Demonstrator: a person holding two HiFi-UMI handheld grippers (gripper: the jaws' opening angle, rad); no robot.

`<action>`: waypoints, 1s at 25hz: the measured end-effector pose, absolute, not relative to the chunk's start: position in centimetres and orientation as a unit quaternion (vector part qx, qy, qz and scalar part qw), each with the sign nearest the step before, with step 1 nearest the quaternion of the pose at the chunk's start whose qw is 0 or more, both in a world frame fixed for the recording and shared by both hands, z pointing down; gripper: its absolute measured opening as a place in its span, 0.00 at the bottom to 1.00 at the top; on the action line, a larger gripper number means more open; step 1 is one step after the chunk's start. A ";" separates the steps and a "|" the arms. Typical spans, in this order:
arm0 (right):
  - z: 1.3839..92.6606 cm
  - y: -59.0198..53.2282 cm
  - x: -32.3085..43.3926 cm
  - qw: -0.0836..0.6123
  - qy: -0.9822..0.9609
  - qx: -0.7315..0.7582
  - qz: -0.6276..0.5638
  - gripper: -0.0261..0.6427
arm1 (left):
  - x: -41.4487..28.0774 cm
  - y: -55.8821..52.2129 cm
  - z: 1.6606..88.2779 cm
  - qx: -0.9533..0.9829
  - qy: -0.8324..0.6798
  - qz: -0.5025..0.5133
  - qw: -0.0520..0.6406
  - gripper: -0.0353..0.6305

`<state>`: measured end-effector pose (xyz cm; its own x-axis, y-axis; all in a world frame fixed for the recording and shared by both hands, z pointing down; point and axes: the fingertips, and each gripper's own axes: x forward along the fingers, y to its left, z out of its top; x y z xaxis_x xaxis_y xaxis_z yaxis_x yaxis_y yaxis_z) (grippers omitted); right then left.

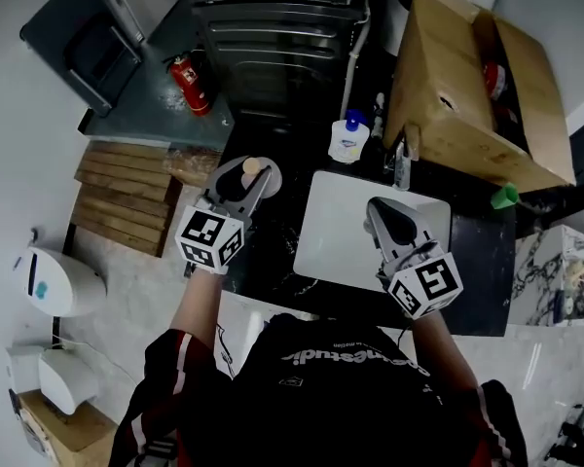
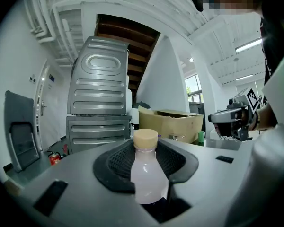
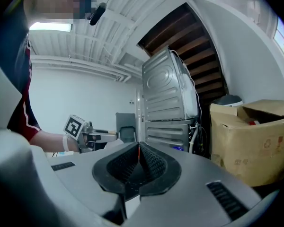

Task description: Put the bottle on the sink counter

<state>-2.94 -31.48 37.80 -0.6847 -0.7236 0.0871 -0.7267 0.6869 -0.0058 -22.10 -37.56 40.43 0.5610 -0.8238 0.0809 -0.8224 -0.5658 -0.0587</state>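
Left gripper view: left gripper point(image 2: 146, 150) pinches the milky bottle point(image 2: 149, 178); right gripper point(image 3: 138, 151) has jaws pressed together, nothing between.

Colour findings:
- The bottle point(image 2: 149, 174) is milky white with a pinkish cast, and its cap point(image 2: 145, 138) is tan.
- The left gripper point(image 2: 146, 150) has a grey shell and black ribbed pads point(image 2: 118, 162). The right gripper point(image 3: 138, 150) matches it.
- The marker cube point(image 1: 212, 238) carries black squares on white.
- The counter point(image 1: 263, 256) is black with faint pale veining.
- The sink point(image 1: 341, 241) is pale grey-white.
- The fire extinguisher point(image 1: 190, 84) is red.
- The cardboard box point(image 1: 457, 95) is brown.
- The soap bottle point(image 1: 349, 139) is white with a blue top.
- The pallet point(image 1: 127, 195) has brown slats.
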 end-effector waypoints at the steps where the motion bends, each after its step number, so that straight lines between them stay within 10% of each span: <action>1: 38.7 -32.5 -3.3 0.041 -0.918 0.393 0.025 0.10 | -22.4 -38.5 41.1 -0.882 0.468 -0.043 0.005 0.27; 25: 46.8 -41.9 -4.7 0.083 -0.922 0.367 0.090 0.10 | -29.9 -58.7 58.6 -0.818 0.567 -0.081 -0.059 0.27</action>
